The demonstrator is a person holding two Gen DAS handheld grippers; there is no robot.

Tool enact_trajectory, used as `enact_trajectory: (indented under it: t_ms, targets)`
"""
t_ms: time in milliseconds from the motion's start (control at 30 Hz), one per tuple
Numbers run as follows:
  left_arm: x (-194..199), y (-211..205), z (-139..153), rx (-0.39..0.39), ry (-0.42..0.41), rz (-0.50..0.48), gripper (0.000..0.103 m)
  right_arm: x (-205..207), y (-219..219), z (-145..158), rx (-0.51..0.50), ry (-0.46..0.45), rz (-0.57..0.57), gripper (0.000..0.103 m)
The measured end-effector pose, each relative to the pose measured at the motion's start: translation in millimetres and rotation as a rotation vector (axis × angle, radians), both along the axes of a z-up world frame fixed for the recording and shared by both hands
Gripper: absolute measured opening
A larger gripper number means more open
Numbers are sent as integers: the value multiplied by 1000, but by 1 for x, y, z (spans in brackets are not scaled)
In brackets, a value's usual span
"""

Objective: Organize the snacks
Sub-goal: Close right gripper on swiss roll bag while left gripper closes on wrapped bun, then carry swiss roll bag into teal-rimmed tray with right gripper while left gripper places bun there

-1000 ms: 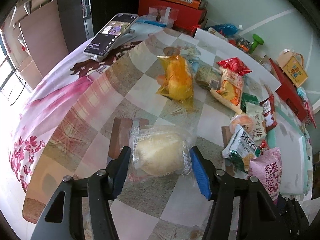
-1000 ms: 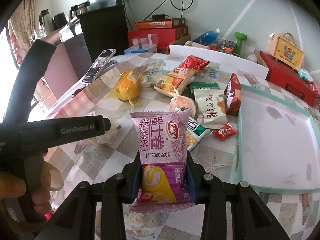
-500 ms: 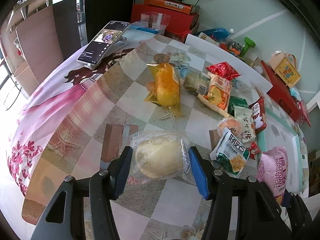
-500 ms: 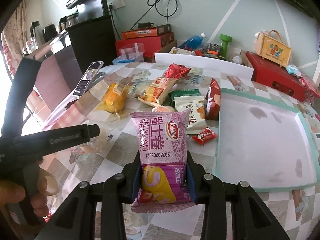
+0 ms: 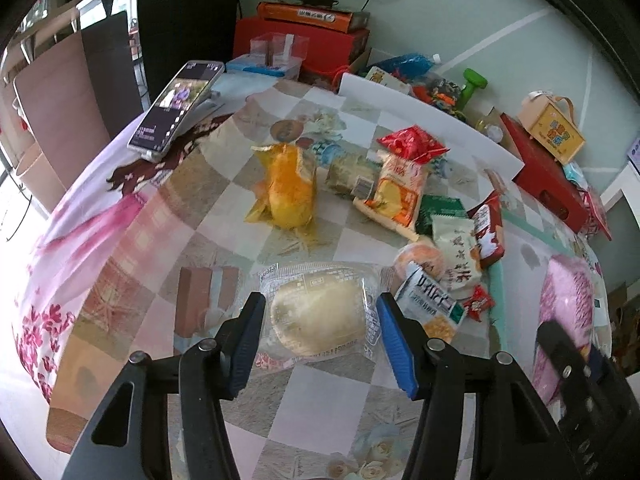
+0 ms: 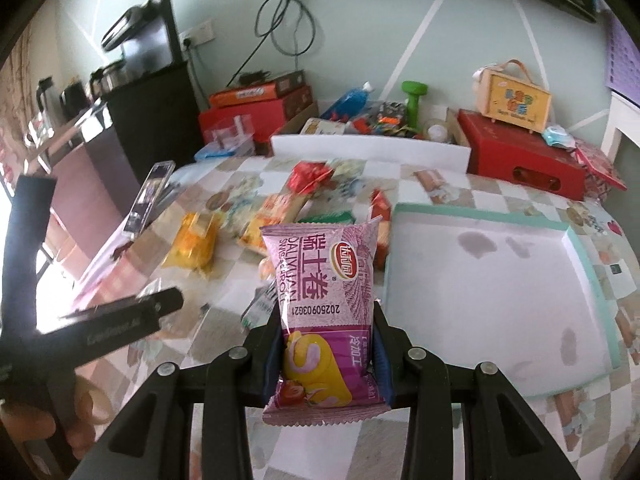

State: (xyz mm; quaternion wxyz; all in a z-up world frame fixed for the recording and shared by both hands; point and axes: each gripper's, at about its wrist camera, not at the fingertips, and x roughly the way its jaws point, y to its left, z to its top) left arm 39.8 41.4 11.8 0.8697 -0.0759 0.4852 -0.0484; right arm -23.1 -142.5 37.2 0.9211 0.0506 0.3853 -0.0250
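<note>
Pale green wall (image 6: 400,32), black cabinet (image 6: 160,120)

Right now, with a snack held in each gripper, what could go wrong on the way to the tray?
1. The left gripper holds the bun by its loose clear wrapper; it may slip out.
2. The right gripper pinches only the lower part of the pink pack; the tall top may tip.
3. The white tray has a raised green rim; a low pack could catch on it.

A pale bun in a clear wrapper (image 5: 320,316); a purple-pink swiss roll packet (image 6: 326,312) printed with a yellow roll; an orange-yellow bag (image 5: 288,192); a white tray (image 6: 576,248) rimmed teal; a beige-and-white chequered tablecloth (image 5: 332,412), pink-flowered at its left edge.
</note>
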Motion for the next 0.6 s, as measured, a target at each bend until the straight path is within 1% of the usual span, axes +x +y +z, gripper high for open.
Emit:
enact_trajectory:
  t_ms: [133, 333, 467, 600]
  targets:
    - [6, -11, 17, 3, -27, -28, 58, 9, -18, 16, -12, -35, -47, 41]
    - [16, -43, 55, 2, -115, -100, 58, 19, -53, 32, -17, -71, -130, 41]
    - [23, -76, 69, -12, -158, -171, 58, 24, -84, 34, -26, -78, -208, 41]
    - [27, -115, 74, -27, -181, -257, 58, 25, -118, 33, -15, -79, -286, 41]
